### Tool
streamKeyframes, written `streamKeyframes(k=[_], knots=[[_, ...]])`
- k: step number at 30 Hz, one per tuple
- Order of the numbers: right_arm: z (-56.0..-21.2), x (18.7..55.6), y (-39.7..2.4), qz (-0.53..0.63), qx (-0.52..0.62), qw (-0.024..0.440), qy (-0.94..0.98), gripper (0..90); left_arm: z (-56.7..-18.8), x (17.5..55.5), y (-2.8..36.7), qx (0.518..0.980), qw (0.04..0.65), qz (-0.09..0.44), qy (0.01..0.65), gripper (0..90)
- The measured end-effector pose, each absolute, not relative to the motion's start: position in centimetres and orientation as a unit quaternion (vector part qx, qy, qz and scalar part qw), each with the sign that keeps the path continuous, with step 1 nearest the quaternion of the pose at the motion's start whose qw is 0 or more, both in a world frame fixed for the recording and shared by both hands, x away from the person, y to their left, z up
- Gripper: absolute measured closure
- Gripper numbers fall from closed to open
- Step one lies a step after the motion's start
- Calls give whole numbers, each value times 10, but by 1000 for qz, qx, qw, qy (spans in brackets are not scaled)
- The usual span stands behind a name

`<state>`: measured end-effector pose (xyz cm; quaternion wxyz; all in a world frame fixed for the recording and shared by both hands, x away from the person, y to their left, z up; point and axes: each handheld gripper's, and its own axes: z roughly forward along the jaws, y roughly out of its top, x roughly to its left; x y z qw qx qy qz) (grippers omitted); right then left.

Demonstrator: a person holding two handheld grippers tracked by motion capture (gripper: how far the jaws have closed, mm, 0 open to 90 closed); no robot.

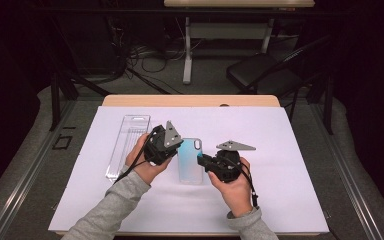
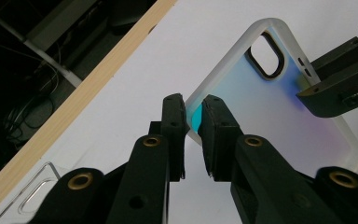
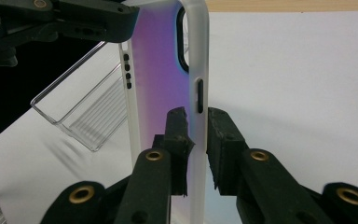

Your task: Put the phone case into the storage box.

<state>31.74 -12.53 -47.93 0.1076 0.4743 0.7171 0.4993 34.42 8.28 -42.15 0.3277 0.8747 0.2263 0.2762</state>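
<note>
Left claw (image 2: 193, 114) pinches frosted iridescent phone case (image 2: 270, 100) edge; right claw (image 3: 196, 123) clamps opposite rim.

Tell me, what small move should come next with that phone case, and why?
Probably carry the phone case toward the clear plastic tray. The left tool and right tool each pinch an opposite edge, and the tray lies open beside the left one.
</note>
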Motion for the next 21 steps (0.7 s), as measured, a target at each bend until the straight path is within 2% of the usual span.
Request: streamKeyframes(k=[21], knots=[[-478, 318, -127, 515, 457, 117, 716, 645, -419, 349, 92, 870, 324, 291, 232, 804]])
